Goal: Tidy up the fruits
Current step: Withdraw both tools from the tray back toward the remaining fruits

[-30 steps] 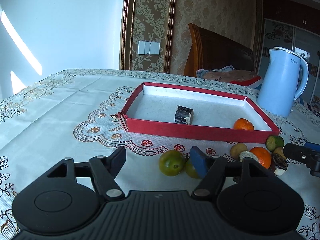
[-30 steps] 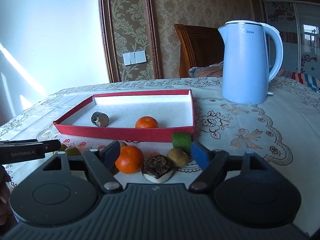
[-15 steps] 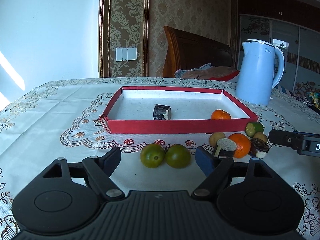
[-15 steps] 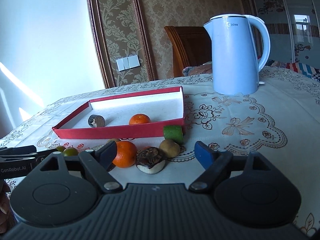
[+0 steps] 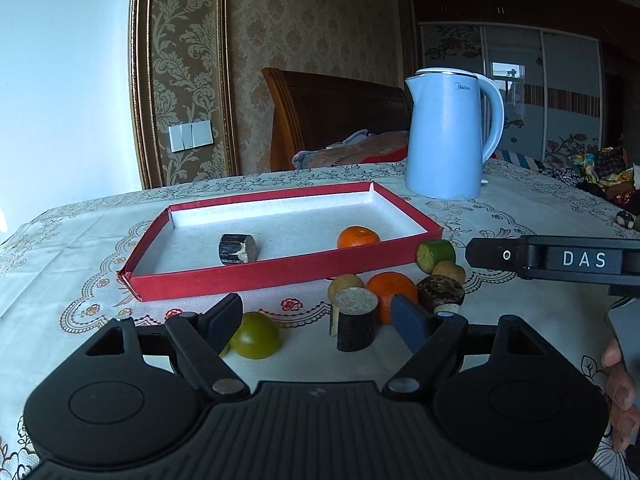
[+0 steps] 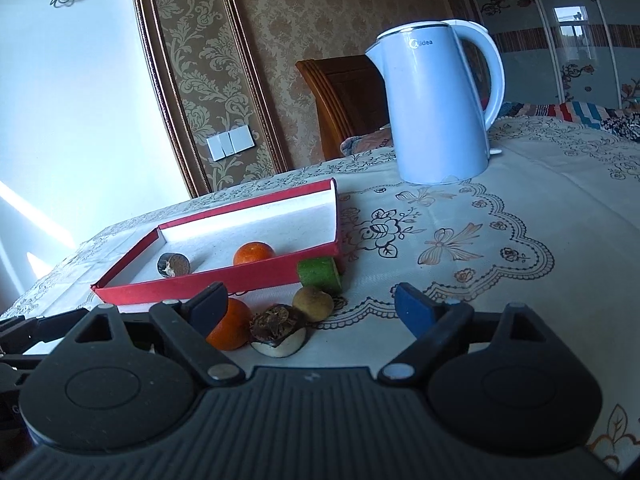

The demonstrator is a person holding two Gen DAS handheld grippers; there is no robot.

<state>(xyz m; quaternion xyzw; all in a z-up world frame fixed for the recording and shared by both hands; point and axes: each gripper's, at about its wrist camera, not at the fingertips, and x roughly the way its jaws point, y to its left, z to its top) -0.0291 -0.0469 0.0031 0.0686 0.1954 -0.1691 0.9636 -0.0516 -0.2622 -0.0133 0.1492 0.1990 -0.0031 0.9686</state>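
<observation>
A red tray [image 5: 280, 272] holds a dark cylinder piece [image 5: 237, 249] and an orange [image 5: 358, 238]. In front of it lie a green round fruit [image 5: 256, 336], an upright dark cylinder [image 5: 355, 322], another orange [image 5: 390, 292], small brown fruits [image 5: 345, 284], a green chunk [image 5: 436, 254] and a dark halved fruit [image 5: 442, 292]. My left gripper [image 5: 316, 314] is open just short of the green fruit and the upright cylinder. My right gripper [image 6: 310, 300] has its jaws opening; the orange [image 6: 230, 330], halved fruit [image 6: 278, 332] and brown fruit [image 6: 313, 303] lie ahead, untouched.
A pale blue kettle [image 5: 448, 136] stands behind the tray's right end on the embroidered tablecloth [image 6: 480, 248]. The right gripper's body [image 5: 560, 260] and a hand [image 5: 620, 392] show at the right of the left wrist view. A wooden chair [image 5: 332, 120] stands beyond the table.
Both grippers' jaws stand wider than before. The left gripper has shifted right, so the upright dark cylinder now lies between its fingers. The right gripper rolled and the fruit pile looks nearer.
</observation>
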